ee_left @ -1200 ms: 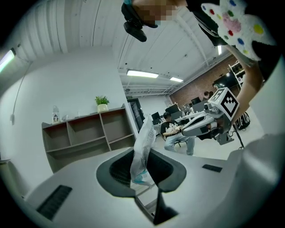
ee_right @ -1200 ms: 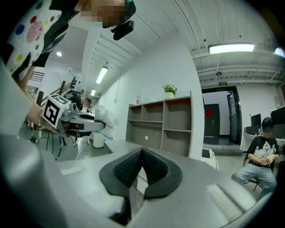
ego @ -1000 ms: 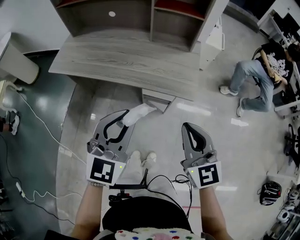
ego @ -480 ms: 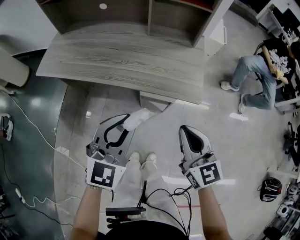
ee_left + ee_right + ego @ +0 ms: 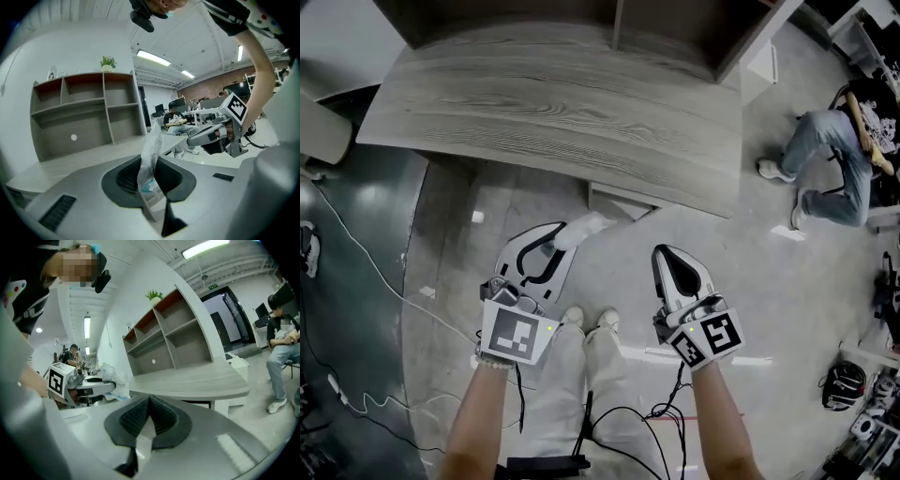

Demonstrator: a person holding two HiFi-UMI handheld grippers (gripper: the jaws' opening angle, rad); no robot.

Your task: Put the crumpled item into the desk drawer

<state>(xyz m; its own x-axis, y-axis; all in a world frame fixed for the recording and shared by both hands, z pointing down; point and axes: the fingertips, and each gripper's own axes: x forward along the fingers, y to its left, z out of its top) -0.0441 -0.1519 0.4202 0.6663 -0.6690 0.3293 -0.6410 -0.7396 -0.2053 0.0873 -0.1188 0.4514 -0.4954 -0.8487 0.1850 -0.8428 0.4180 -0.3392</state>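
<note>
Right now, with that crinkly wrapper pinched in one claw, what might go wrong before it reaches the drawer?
1. The left gripper pinches only one end of the crumpled wrapper. Most of it sticks out loose, so it could slip free or snag on the desk edge.
2. A white cable trails across the floor left of the person's feet, a possible trip hazard when stepping closer.

Ceiling strip lights (image 5: pixel 153 57) are lighting the room brightly and evenly. The glossy floor (image 5: pixel 769 300) is showing pale glare patches, the bench (image 5: pixel 562 103) is casting soft shadow beneath, and both gripper views are warping into dark corners.
</note>
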